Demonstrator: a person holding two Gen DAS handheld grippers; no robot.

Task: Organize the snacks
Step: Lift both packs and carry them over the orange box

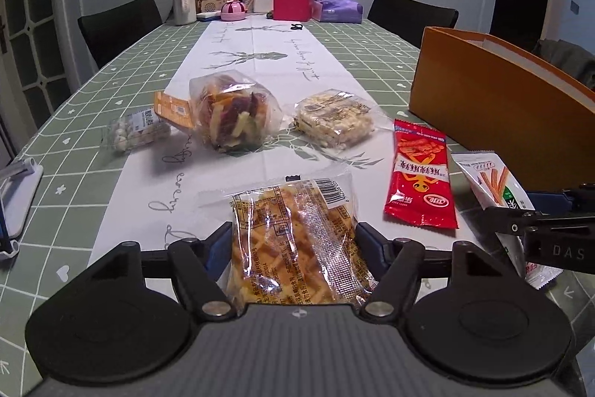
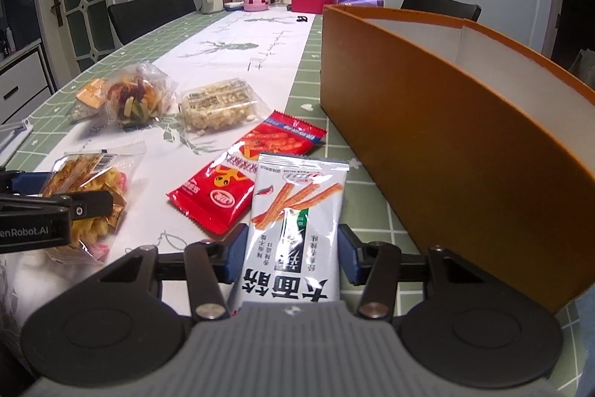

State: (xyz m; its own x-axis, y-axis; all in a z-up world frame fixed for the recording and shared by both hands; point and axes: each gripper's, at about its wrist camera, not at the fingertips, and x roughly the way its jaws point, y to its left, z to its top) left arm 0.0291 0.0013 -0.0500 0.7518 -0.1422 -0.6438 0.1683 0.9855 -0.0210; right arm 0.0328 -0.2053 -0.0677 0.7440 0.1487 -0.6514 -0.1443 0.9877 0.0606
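Left hand-held gripper [image 1: 293,248] straddling a clear pack of yellow crackers [image 1: 293,240], pads at its sides. Right hand-held gripper [image 2: 292,253] clamped on a white stick-snack packet [image 2: 297,211]. Beside an orange box [image 2: 446,121] on the surface [image 2: 230,62].

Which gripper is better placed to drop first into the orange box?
Right. The right gripper clamps the white stick-snack packet beside the orange cardboard box; the left gripper sits farther away.

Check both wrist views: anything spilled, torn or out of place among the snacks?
Nothing spilled or torn. The snacks lie scattered on the table and the orange box shows none inside. The red packet lies askew, one corner under the white packet held by the right gripper. Left gripper straddles the waffle pack.
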